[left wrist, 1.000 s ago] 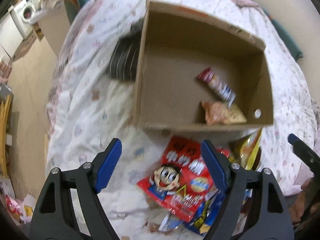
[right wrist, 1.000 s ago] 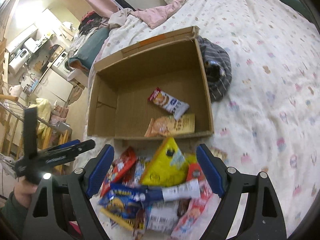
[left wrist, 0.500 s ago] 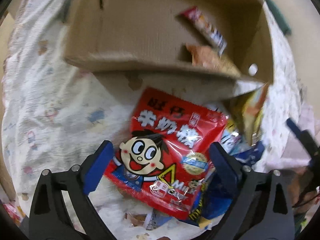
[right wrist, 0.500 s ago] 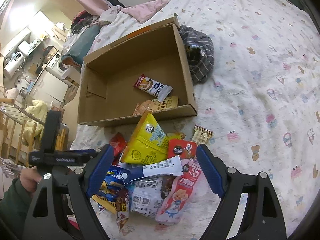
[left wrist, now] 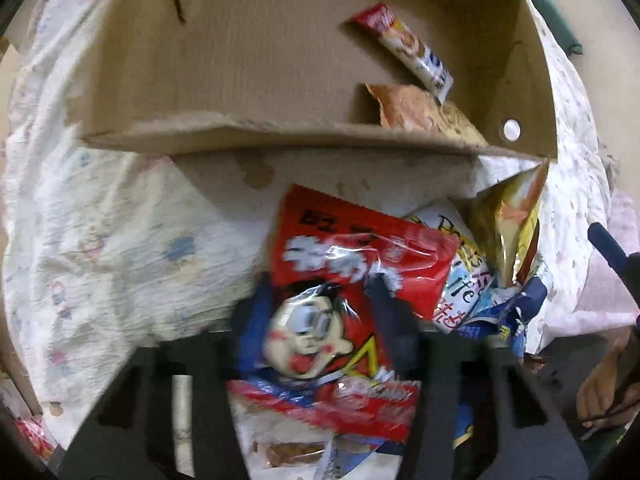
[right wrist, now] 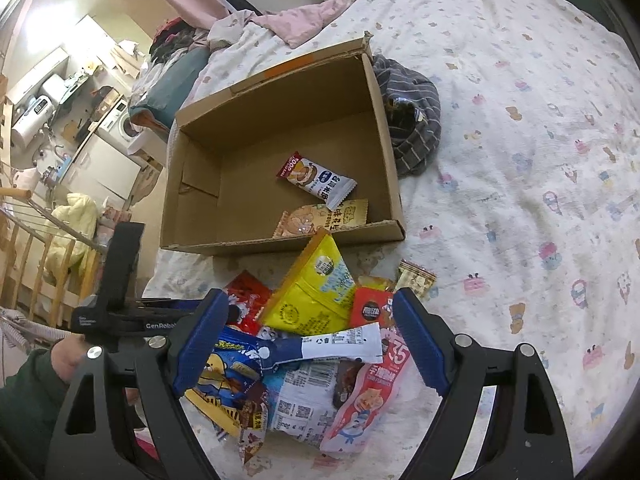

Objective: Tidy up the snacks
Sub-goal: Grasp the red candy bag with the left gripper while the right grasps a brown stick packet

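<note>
Fingers [left wrist: 256,312] across upright red snack bag [left wrist: 352,264]

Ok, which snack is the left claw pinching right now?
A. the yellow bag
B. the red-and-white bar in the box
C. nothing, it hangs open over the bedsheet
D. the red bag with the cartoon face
D: in the left wrist view the left claw has just been closing, and its blue fingers press in on both sides of the red bag with the cartoon face, crumpling it.
</note>
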Action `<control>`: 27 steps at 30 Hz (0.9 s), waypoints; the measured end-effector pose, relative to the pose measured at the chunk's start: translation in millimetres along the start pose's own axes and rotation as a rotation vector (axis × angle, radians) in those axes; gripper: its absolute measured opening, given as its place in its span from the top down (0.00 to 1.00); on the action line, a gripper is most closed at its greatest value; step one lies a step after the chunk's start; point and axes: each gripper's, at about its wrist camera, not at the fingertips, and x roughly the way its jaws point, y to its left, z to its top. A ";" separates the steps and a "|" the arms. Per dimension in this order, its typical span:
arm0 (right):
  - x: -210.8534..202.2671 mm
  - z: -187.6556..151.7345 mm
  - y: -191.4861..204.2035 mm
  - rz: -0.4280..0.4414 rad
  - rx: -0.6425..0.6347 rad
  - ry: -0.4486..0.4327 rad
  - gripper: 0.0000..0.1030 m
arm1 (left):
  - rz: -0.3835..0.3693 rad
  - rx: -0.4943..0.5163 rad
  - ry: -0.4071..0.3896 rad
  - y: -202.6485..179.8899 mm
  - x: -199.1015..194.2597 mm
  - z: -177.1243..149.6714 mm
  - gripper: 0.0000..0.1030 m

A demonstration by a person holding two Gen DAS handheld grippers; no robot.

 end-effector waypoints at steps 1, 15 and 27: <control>0.1 -0.2 0.4 -0.001 -0.001 0.001 0.16 | -0.008 -0.010 -0.010 1.6 -5.0 -0.2 0.77; -6.7 -22.0 9.5 0.035 0.001 0.091 0.17 | 0.000 -0.047 -0.168 16.3 -77.9 -31.2 0.89; 23.3 -79.0 36.7 0.059 -0.052 0.319 0.67 | -0.008 -0.100 -0.273 26.4 -115.4 -52.5 0.89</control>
